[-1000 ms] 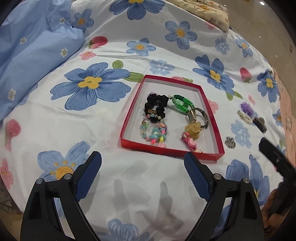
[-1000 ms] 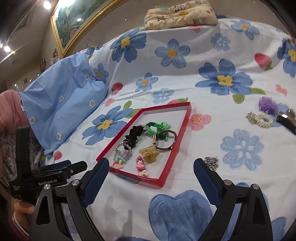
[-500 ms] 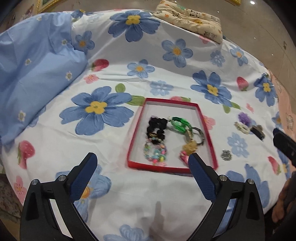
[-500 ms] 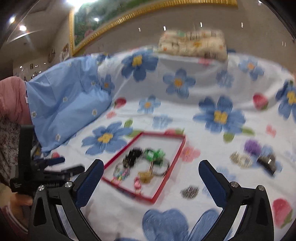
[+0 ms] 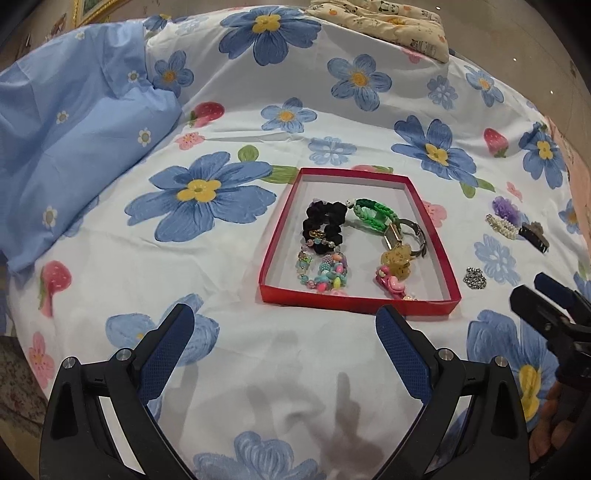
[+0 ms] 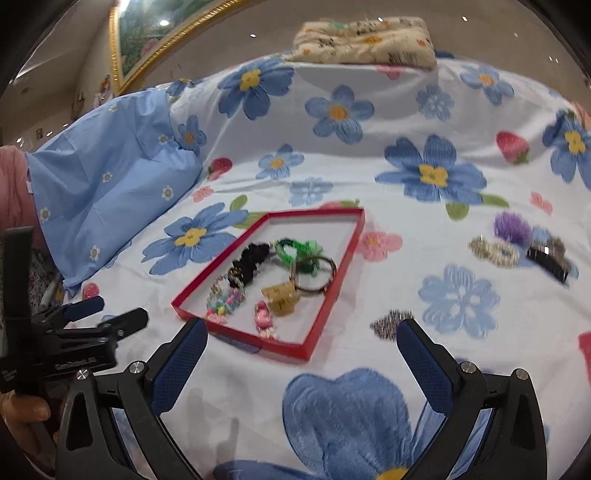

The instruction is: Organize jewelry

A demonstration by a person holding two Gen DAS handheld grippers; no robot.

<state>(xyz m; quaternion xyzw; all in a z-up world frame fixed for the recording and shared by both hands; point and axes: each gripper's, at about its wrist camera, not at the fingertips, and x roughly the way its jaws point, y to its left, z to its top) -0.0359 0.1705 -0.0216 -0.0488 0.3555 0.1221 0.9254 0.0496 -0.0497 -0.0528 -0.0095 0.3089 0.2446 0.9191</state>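
Note:
A shallow red tray [image 5: 280, 229] [image 6: 334, 295] lies on the flowered bedsheet. It holds a black scrunchie [image 5: 323, 221], a green braided band [image 5: 371, 216], a beaded bracelet [image 5: 325, 271], a metal bangle [image 5: 410, 236], a yellow clip [image 5: 397, 260] and a pink clip [image 5: 391, 282]. Right of the tray lie a sparkly round piece [image 5: 475, 278] [image 6: 389, 323], a pearl clip [image 5: 502, 227] [image 6: 493, 251], a purple pompom [image 5: 506, 206] [image 6: 511, 225] and a black claw clip [image 5: 533, 236] [image 6: 550, 258]. My left gripper [image 5: 284, 339] is open and empty in front of the tray. My right gripper [image 6: 301, 350] is open and empty near the tray's front right corner.
A blue pillow [image 5: 66, 122] [image 6: 107, 184] lies at the left. A folded patterned cloth [image 5: 384, 22] [image 6: 364, 40] sits at the far edge of the bed. A gold picture frame [image 6: 155, 40] hangs on the wall behind. Each gripper shows at the side of the other's view.
Both grippers drew back and rose from the bed, then came forward and down toward the tray again. Both stayed open and empty. The jewelry has not moved.

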